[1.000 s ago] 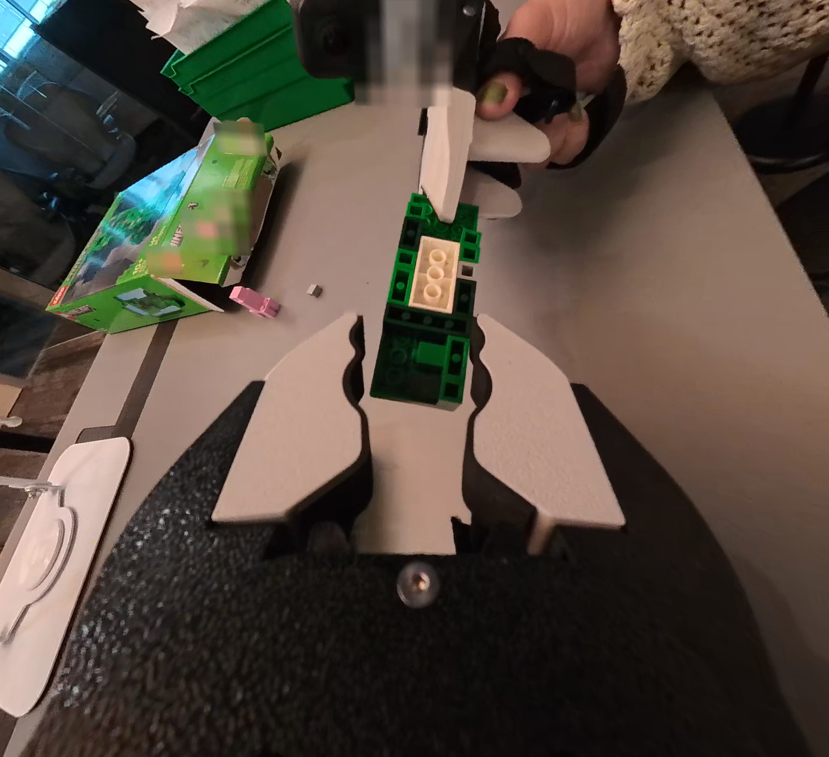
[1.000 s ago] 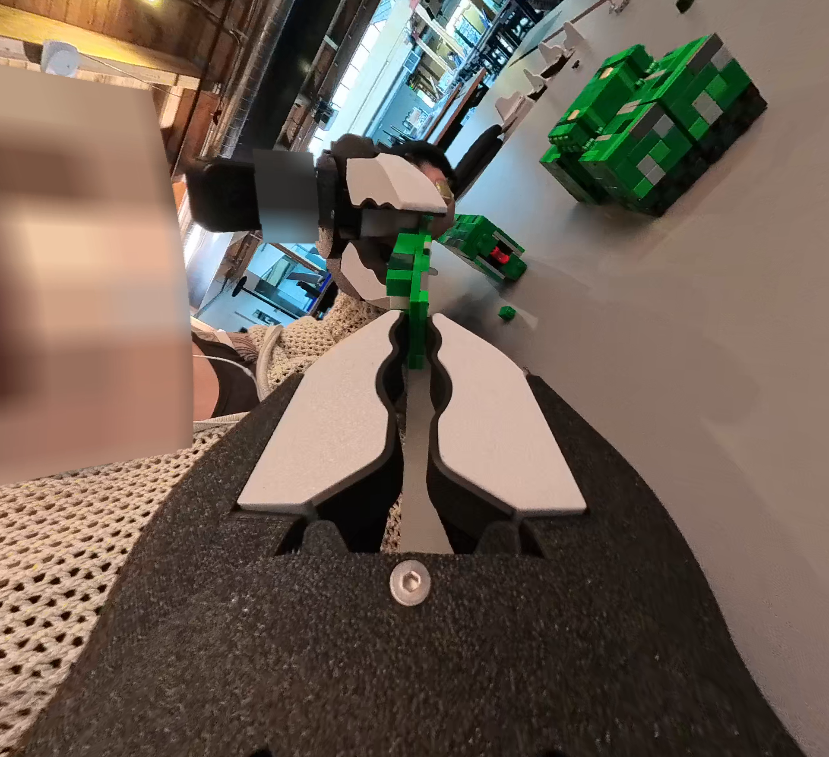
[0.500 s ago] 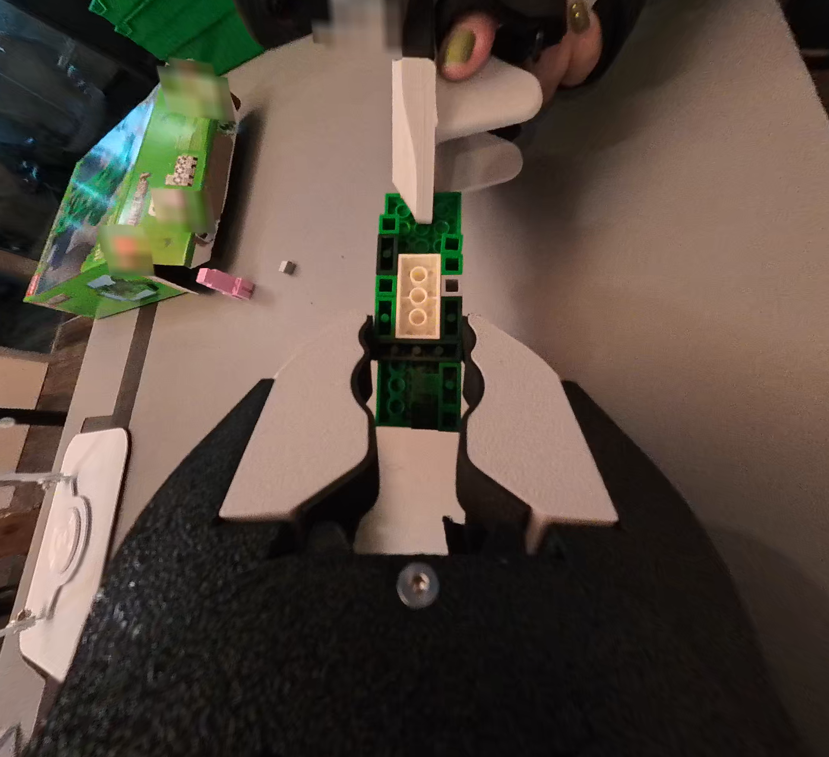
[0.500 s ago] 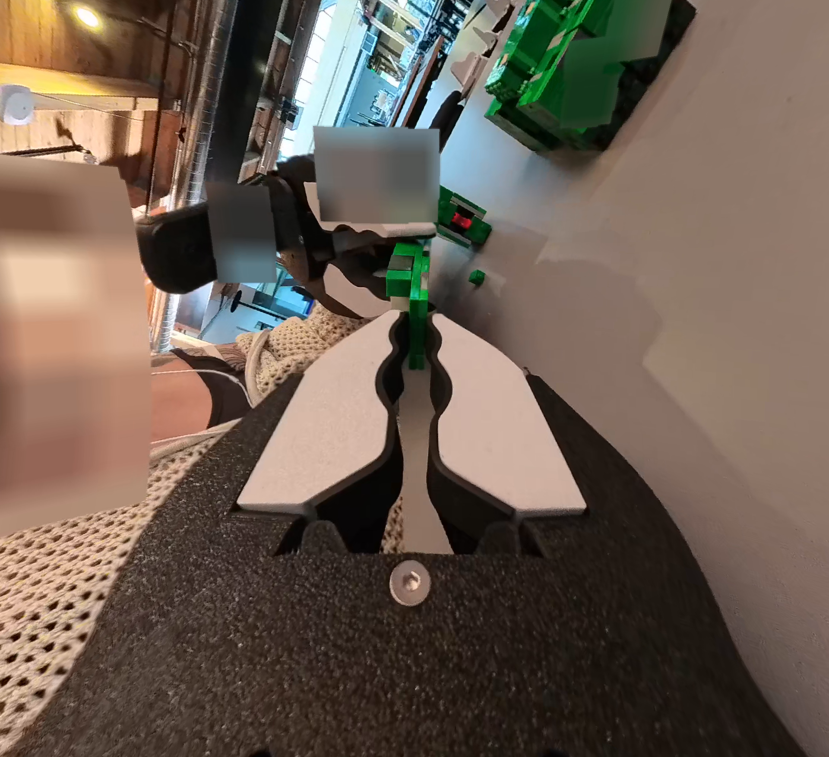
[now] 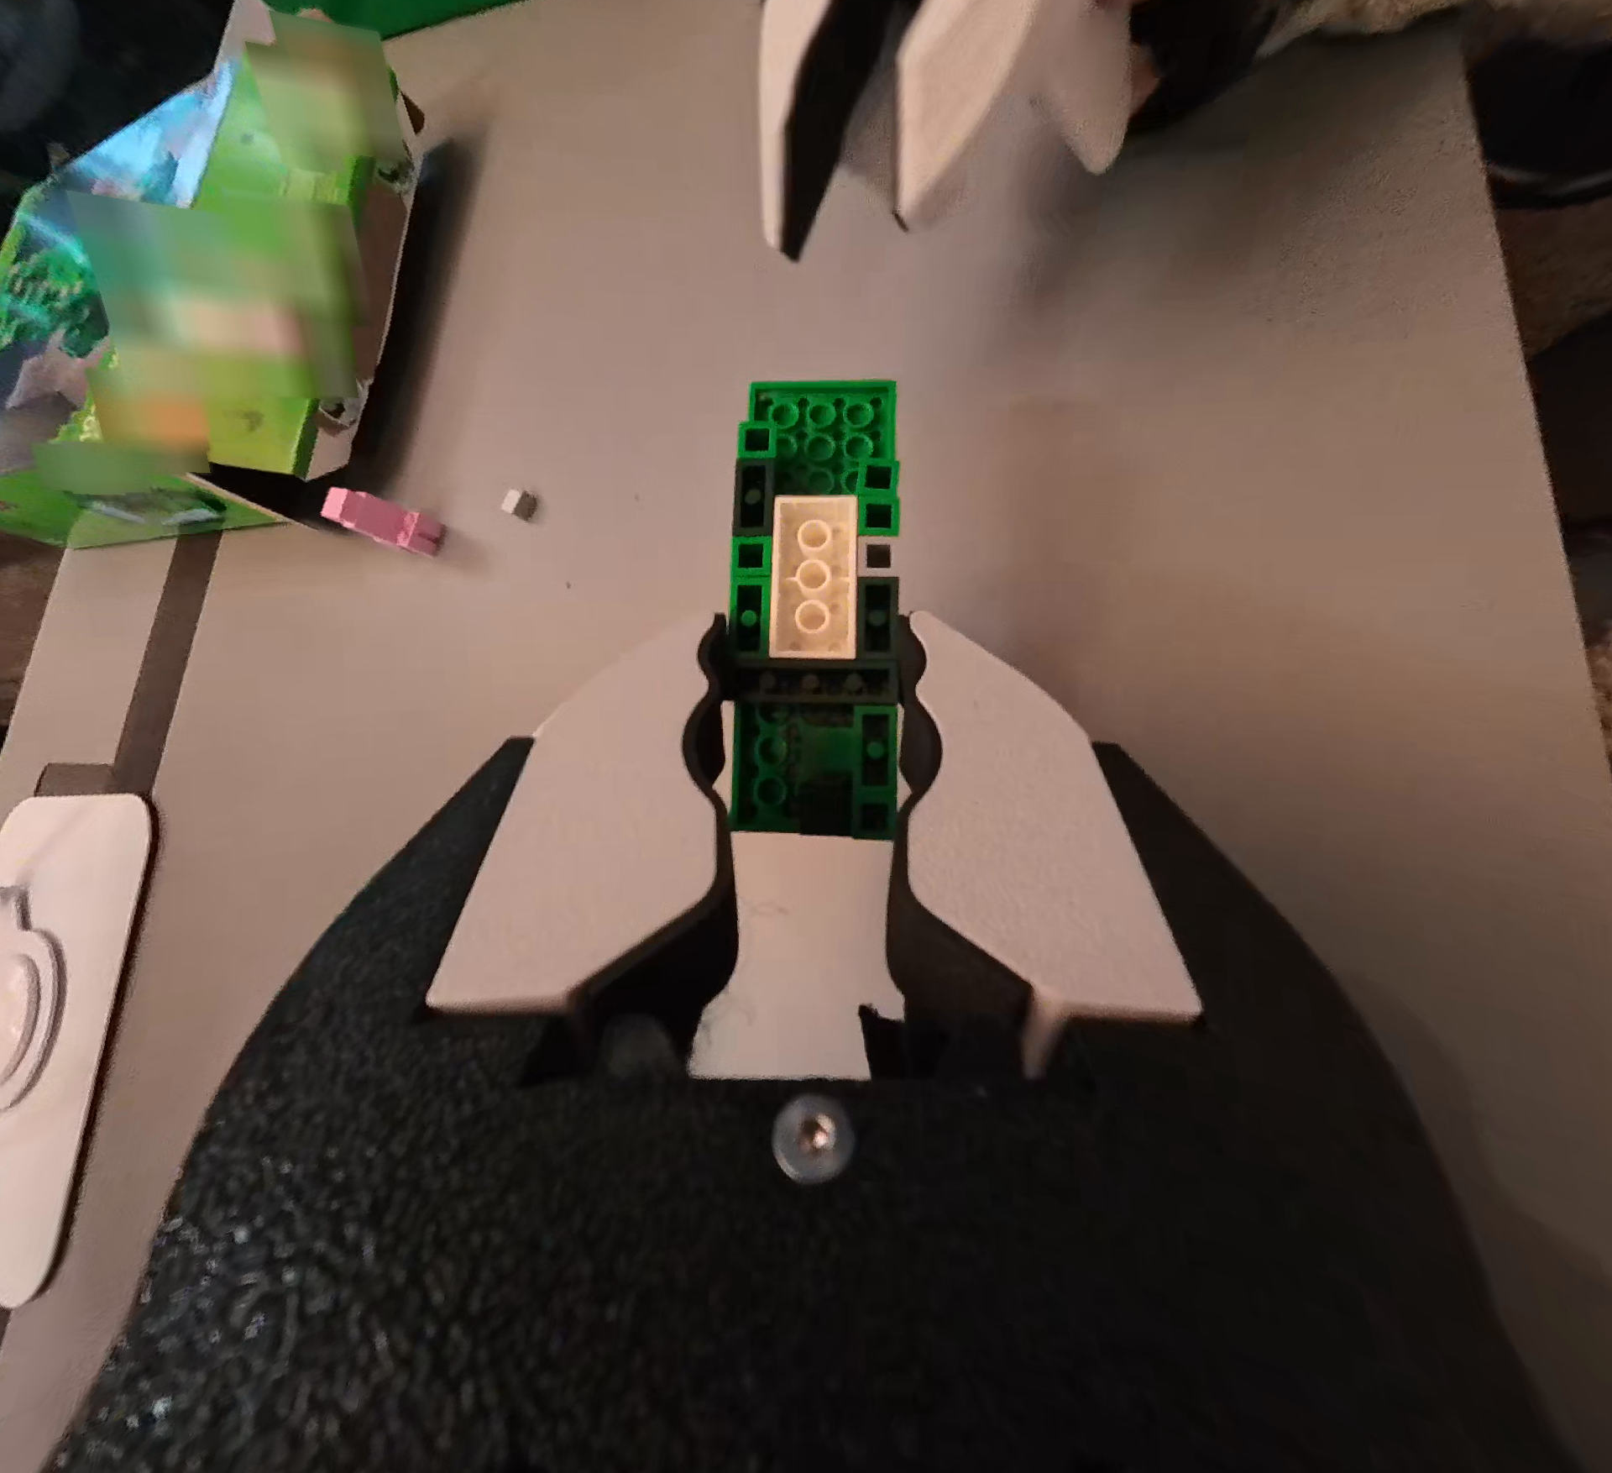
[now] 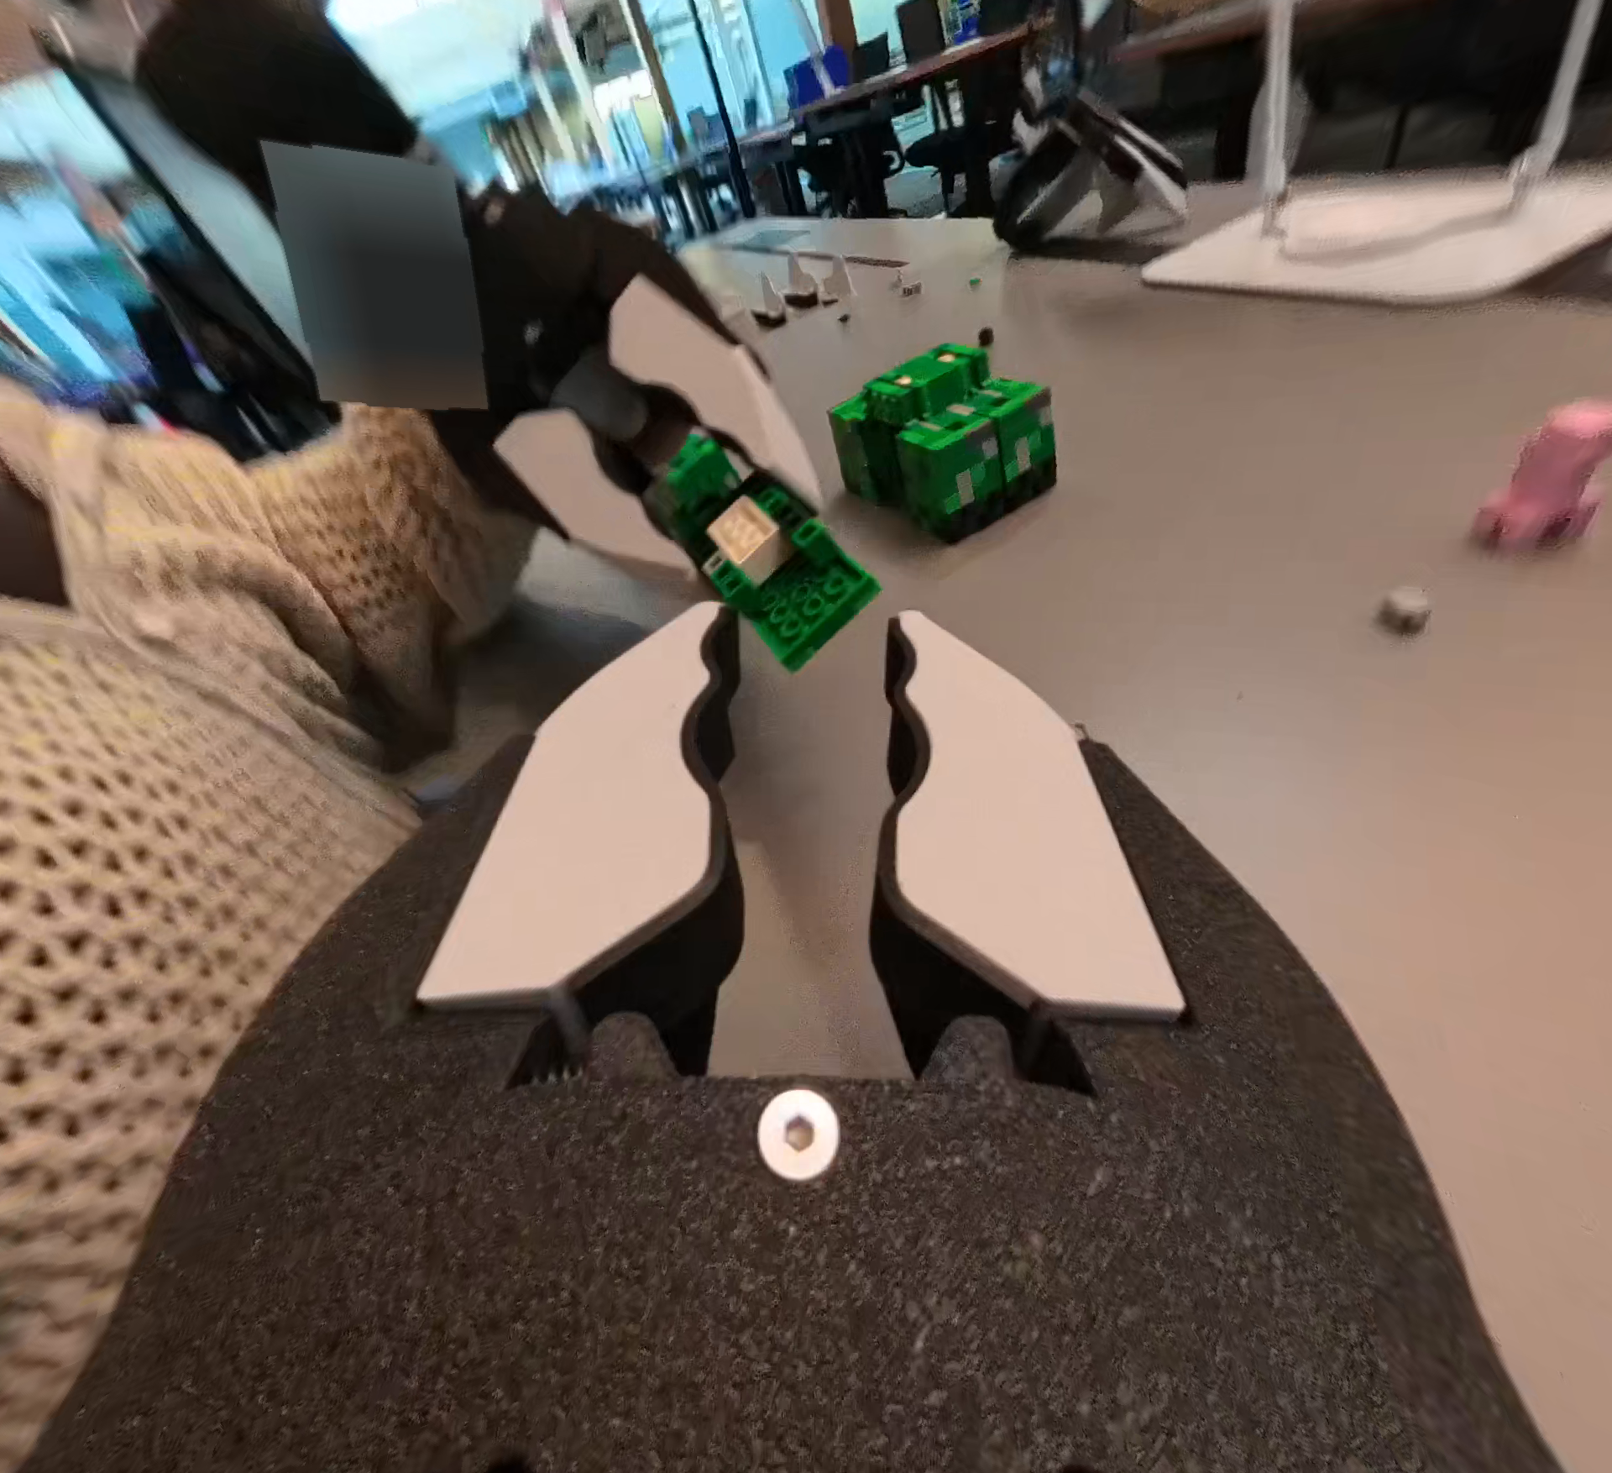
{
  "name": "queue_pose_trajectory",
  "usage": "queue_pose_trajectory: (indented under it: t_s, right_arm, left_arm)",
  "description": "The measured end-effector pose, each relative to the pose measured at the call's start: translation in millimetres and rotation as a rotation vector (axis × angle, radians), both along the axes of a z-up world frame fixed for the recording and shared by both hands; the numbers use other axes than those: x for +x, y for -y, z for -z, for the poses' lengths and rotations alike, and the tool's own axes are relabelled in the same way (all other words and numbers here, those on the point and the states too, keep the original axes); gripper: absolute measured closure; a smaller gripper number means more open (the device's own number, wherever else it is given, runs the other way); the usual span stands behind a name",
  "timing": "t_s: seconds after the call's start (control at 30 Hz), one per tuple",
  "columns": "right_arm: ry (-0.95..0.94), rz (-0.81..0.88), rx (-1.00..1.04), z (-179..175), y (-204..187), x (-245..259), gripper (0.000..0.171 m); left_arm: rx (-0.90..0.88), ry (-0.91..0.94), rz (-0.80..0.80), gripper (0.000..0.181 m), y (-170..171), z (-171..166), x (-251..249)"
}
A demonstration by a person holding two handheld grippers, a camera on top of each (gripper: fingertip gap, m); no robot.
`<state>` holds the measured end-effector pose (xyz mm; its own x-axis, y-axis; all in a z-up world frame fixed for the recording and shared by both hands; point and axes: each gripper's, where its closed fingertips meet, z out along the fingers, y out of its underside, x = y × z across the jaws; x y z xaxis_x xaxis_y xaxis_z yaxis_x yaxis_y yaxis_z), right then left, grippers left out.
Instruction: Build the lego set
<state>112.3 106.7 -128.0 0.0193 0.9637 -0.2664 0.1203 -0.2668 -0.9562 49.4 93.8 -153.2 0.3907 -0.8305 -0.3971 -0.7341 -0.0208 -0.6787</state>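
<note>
- Grey tabletop (image 5: 1134, 559), pink piece (image 5: 384, 517) near green box (image 5: 174, 349).
- Left gripper (image 5: 811, 637) pinching green assembly (image 5: 816, 585) (cream brick on top).
- Right gripper (image 6: 807, 628) spread, empty, apart from assembly.

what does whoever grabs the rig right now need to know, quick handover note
Left gripper: shut on the green plate assembly, held above the table, underside up, with a white brick set in it.
Right gripper: open, empty, apart from the assembly's far end.
On the table: green block build, pink piece, small grey piece, set box.
Done: the block build and the plate assembly are each put together.
Left: probably joining the assembly to the build and adding the loose pieces; I can't tell the exact next step.
</note>
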Motion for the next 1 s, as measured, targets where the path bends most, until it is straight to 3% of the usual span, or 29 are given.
queue_pose_trajectory:
  t_s: [0.07,0.17,0.27,0.4,0.7,0.97,1.0]
  right_arm:
    - [0.058,-0.031,0.192,0.8,14.3,-3.6,0.143]
    - [0.135,-0.002,0.447,-1.3,21.0,-11.9,0.118]
    - [0.212,-0.054,0.585,1.2,28.9,-18.4,0.113]
    - [0.287,-0.145,0.573,12.1,32.1,-24.8,0.115]
    - [0.237,-0.269,0.477,5.1,47.2,-28.8,0.137]
    - [0.290,-0.297,0.444,18.8,42.5,-30.7,0.140]
    - [0.288,-0.282,0.447,18.6,39.4,-30.7,0.153]
  left_arm:
    - [-0.007,0.004,0.015,0.145,-0.1,-0.1,1.7]
    - [-0.009,0.011,0.060,0.145,2.4,0.6,6.5]
    - [-0.020,0.034,0.125,0.145,9.2,-1.7,12.7]
    - [-0.018,0.040,0.195,0.145,17.8,-5.9,17.8]
    - [-0.019,0.042,0.254,0.145,28.0,-7.4,22.3]
    - [-0.056,0.001,0.256,0.145,25.9,5.6,19.9]
    - [-0.061,0.002,0.263,0.145,27.4,6.5,21.0]
